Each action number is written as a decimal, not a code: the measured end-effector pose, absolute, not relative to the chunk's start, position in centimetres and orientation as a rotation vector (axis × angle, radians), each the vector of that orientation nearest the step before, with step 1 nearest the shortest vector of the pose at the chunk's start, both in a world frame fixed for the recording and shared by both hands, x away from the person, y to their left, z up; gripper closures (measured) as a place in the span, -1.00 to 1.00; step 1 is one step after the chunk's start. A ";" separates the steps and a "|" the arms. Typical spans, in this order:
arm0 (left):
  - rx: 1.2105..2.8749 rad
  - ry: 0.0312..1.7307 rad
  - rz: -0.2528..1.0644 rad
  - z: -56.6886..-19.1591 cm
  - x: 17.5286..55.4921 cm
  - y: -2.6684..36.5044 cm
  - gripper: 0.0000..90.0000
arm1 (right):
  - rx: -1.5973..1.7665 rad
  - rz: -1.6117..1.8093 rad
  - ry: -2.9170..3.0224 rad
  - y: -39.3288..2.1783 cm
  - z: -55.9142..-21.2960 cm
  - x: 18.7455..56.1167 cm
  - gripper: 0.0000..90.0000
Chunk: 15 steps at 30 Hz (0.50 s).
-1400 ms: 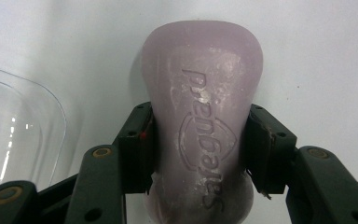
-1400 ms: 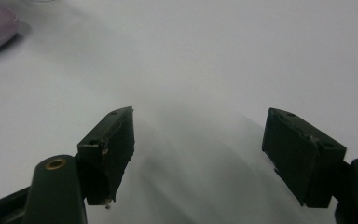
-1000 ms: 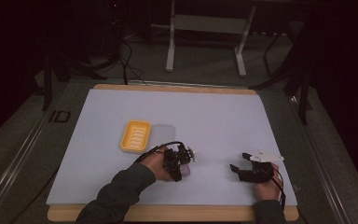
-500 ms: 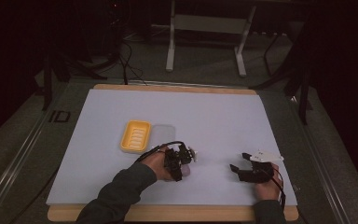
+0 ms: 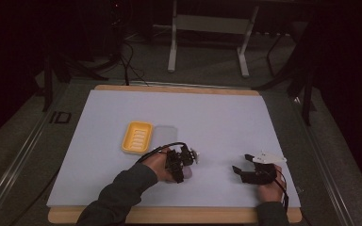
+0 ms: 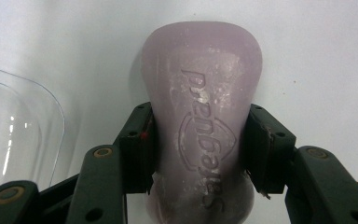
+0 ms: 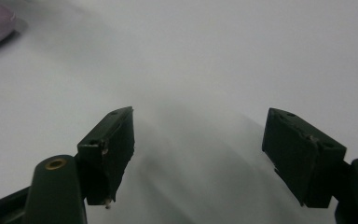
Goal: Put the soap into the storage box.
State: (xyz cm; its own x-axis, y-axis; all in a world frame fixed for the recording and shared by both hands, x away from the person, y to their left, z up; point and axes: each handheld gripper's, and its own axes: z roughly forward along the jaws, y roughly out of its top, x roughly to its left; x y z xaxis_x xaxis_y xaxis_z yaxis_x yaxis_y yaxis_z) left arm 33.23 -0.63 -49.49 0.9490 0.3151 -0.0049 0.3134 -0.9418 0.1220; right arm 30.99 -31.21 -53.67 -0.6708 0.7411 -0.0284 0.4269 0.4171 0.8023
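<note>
Soap bar (image 6: 203, 135) clamped in left tool (image 6: 200, 154), embossed lettering plain up close; right tool (image 7: 198, 154) wide, empty.

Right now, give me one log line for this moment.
left gripper: shut on soap bar | right gripper: open, nothing between jaws | yellow soap dish: empty

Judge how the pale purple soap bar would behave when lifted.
The soap bar looks stiff: it keeps its shape where the left hand-held gripper clamps its narrow waist. Its smooth, rounded sides may make it slippery. Lying flat, it probably won't roll.
</note>
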 end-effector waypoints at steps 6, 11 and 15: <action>2.978 0.478 0.026 -49.2 33.3 -0.4 0.11 | 1.000 1.136 2.298 -31.2 -53.7 31.0 -0.45; 2.972 0.487 0.041 -49.0 33.5 -0.1 0.11 | 1.000 1.136 2.298 -31.2 -53.7 31.0 -0.45; 2.969 0.488 0.049 -48.7 33.6 0.1 0.11 | 1.000 1.136 2.298 -31.2 -53.7 31.0 -0.45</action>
State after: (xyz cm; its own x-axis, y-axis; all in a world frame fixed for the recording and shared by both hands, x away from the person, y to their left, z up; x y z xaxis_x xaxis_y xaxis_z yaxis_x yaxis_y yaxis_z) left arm 33.56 0.10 -48.68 0.9470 0.3210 0.0104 0.3167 -0.9388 0.1355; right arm 30.99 -31.20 -53.67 -0.6706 0.7412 -0.0289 0.4269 0.4175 0.8021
